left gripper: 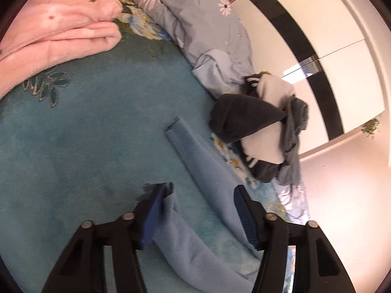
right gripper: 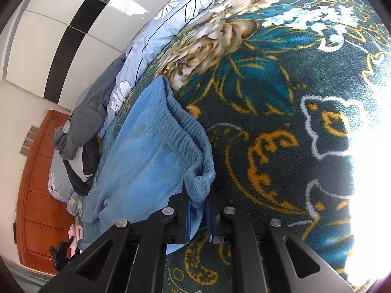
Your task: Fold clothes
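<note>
A pair of light blue fleece trousers (right gripper: pixel 146 146) lies on a teal flowered blanket (right gripper: pixel 281 122). My right gripper (right gripper: pixel 197 202) is shut on a corner of their ribbed waistband (right gripper: pixel 180 131). In the left wrist view the trouser legs (left gripper: pixel 195 161) run from the bottom middle up to a leg end near the centre. My left gripper (left gripper: pixel 202 193) is open, its fingers on either side of the trouser legs, the left fingertip (left gripper: pixel 158 195) touching the cloth edge.
A folded pink blanket (left gripper: pixel 61 24) lies at the upper left. A grey flowered duvet (left gripper: pixel 195 12) and a heap of dark grey and white clothes (left gripper: pixel 259 122) lie along the bed's far edge. A white wardrobe (left gripper: pixel 317 36) and a wooden headboard (right gripper: pixel 41 183) stand beyond.
</note>
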Motion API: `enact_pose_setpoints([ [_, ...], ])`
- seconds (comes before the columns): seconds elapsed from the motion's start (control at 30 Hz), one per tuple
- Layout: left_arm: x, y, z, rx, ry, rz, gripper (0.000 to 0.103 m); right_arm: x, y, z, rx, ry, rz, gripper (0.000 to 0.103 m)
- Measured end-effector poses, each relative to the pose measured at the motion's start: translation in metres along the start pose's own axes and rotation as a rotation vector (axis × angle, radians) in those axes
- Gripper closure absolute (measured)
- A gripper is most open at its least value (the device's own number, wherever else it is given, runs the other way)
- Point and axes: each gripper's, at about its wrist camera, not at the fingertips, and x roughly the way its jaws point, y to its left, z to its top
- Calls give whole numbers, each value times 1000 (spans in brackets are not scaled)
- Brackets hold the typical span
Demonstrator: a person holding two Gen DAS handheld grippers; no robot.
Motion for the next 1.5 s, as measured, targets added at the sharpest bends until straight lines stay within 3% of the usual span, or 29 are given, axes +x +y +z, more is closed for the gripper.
enact_pose_setpoints([
  [0.07, -9, -1, -2, 3, -17, -18, 31, 0, 1, 0, -3, -1, -2, 92],
  [0.2, -21, 21, -15, -13, -13, 174, 31, 0, -1, 0, 3, 2, 6, 92],
  [0.33, -28, 52, -40, -116, 36, 165, 32, 1, 0, 0, -1, 4, 4, 91],
  [0.43, -26, 51, -56, -115, 49, 131, 34, 2, 1, 1, -4, 4, 3, 91],
  [0.5, -24, 44, -59, -86, 40, 133, 54, 3, 2, 0, -6, 5, 3, 91],
  [0.53, -21, 40, -58, -72, 45, 131, 73, 3, 2, 0, -7, 5, 4, 91],
  [0.57, -17, 37, -57, -61, 54, 144, 85, 3, 2, 0, -9, 5, 5, 91],
  [0.63, -10, 31, -55, -48, 62, 164, 98, 3, 0, 1, -5, 6, 17, 91],
  [0.67, -10, 27, -54, -40, 52, 157, 99, 3, -1, 1, -2, 7, 23, 91],
  [0.83, -6, -20, -43, 55, 7, 117, 98, 3, -5, 1, 7, 10, 43, 91],
  [1.0, 42, -55, -30, 111, 80, 148, 97, 3, -1, 1, 0, 13, 40, 91],
  [1.17, 92, -50, -30, 87, 224, 142, 68, 3, -5, 2, 23, 17, 65, 91],
  [1.2, 87, -48, -32, 76, 224, 116, 67, 3, -5, 2, 21, 18, 65, 91],
  [1.33, 56, -45, -31, 74, 153, 57, 45, 4, -5, 2, 17, 21, 64, 91],
  [1.43, 41, -40, -25, 73, 113, 85, 42, 4, -4, 2, 12, 24, 58, 91],
  [1.5, 45, -32, -25, 46, 140, 91, 42, 4, -3, 2, 8, 24, 54, 91],
])
